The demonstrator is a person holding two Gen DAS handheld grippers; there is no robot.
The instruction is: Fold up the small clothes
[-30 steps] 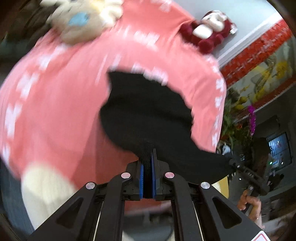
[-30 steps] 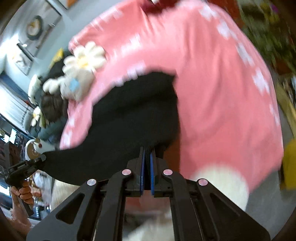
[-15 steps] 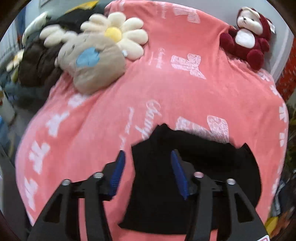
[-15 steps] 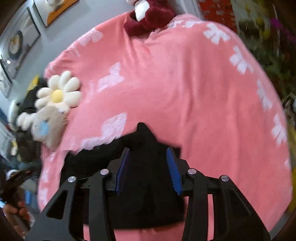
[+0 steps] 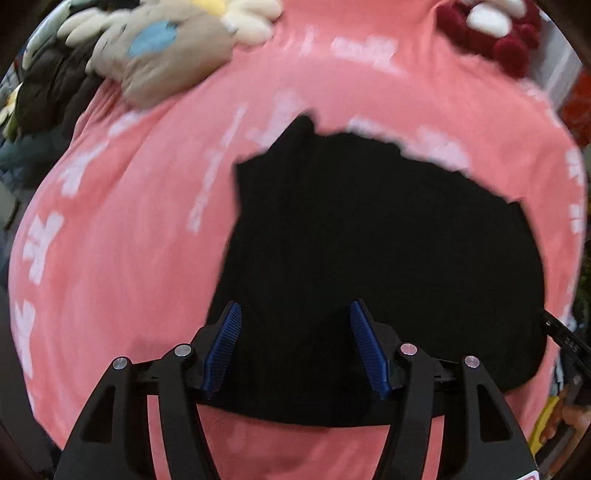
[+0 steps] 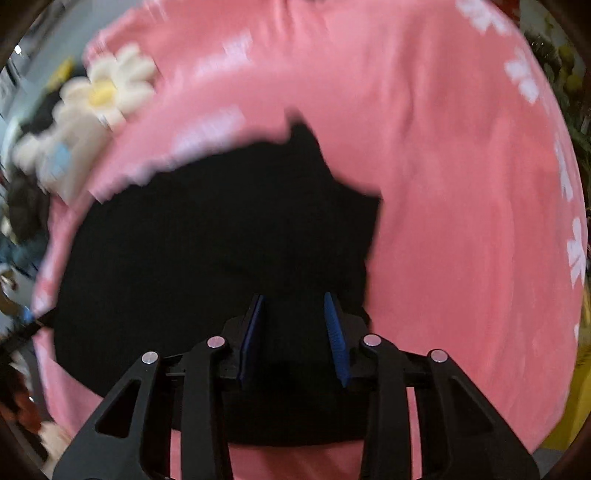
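We held the left gripper [image 5: 295,332], its jaws just opened wider, and the right gripper [image 6: 293,325], its jaws just narrowing, both apart and gripping nothing, over the black garment [image 5: 369,240] lying flat on the pink blanket [image 5: 110,240], the flower plush [image 5: 173,44] toward eleven o'clock.

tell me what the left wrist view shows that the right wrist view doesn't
Only the left wrist view shows the red and white plush toy at the top right, plus the left gripper with its jaws open; they have just been opening. Only the right wrist view shows the right gripper, open with a narrower gap, its jaws just closing in, and greenery past the blanket's right edge. Both show the black garment lying on the pink blanket, reaching between each gripper's pads, and the daisy plush toy.
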